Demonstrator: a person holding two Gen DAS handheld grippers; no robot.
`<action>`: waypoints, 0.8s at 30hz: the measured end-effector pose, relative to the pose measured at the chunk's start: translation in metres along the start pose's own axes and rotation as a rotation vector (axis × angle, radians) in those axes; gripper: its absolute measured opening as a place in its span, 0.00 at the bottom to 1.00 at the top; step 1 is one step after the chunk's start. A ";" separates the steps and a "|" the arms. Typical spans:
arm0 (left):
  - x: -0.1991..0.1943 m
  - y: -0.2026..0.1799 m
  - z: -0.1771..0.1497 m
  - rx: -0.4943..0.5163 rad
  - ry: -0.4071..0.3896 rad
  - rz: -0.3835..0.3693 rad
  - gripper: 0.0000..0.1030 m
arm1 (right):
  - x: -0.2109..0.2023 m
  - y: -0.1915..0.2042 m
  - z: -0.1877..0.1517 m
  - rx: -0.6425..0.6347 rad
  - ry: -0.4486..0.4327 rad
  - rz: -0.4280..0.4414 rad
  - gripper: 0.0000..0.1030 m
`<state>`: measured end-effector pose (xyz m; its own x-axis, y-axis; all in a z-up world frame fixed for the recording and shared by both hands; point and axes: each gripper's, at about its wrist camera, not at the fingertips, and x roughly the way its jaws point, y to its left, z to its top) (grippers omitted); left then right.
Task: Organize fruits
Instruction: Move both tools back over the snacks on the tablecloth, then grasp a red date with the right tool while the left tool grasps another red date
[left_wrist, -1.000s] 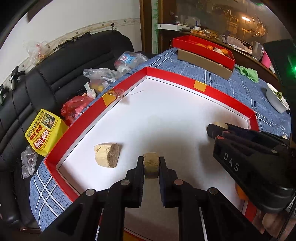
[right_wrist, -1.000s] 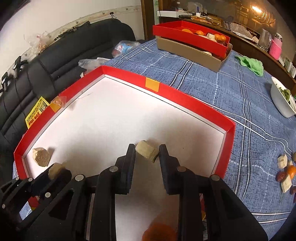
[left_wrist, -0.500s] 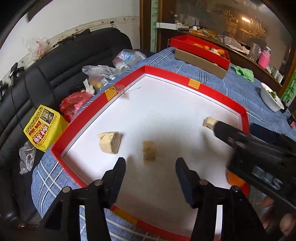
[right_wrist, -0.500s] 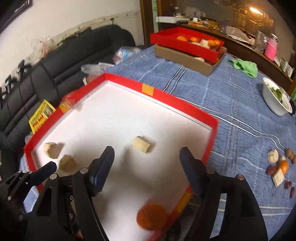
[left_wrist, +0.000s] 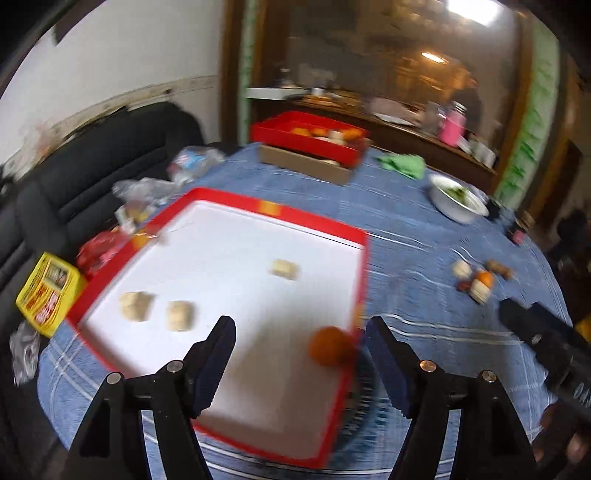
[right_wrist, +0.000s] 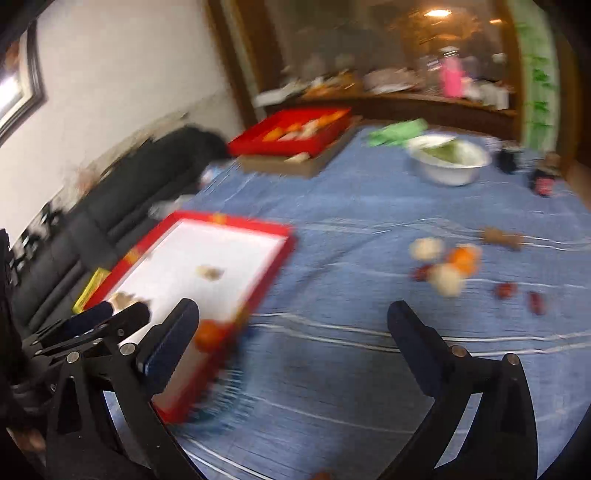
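Note:
A red-rimmed white tray (left_wrist: 317, 223) lies on the blue cloth. In it rest two beige chunks (left_wrist: 135, 305) (left_wrist: 180, 315) at the left, a third beige chunk (left_wrist: 284, 268) near the middle and an orange fruit (left_wrist: 330, 346) at the near right rim. My left gripper (left_wrist: 300, 363) hangs over the tray's near edge, jaws opening, nothing between them. My right gripper (right_wrist: 291, 341) is over bare cloth right of the tray (right_wrist: 258, 236), jaws opening wide and empty. A loose pile of fruit (right_wrist: 448, 264) lies ahead of it on the cloth.
A second red tray on a cardboard box (left_wrist: 310, 146) stands at the far side. A white bowl with greens (right_wrist: 448, 158), a green cloth (left_wrist: 402, 164) and small dark jars (right_wrist: 543, 181) sit at the back right. A black sofa with bags and a yellow packet (left_wrist: 46, 295) borders the left.
Both grippers let go of their beige chunks, which now lie in the tray, and opened wide. Both pulled back and up; the right one swung right toward the loose fruit pile.

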<state>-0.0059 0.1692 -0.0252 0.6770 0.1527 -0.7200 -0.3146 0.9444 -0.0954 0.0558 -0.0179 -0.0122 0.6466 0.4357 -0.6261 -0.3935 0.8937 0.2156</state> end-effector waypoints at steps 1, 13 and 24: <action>0.001 -0.009 -0.001 0.014 0.003 -0.013 0.69 | -0.007 -0.013 -0.001 0.010 -0.010 -0.029 1.00; 0.042 -0.137 -0.008 0.251 0.039 -0.123 0.69 | -0.008 -0.172 -0.016 0.108 0.085 -0.323 0.77; 0.107 -0.193 0.017 0.332 0.062 -0.181 0.57 | 0.029 -0.195 -0.003 0.059 0.145 -0.347 0.39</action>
<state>0.1385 0.0081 -0.0719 0.6574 -0.0331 -0.7528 0.0457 0.9989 -0.0040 0.1491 -0.1802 -0.0750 0.6342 0.0901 -0.7679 -0.1262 0.9919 0.0122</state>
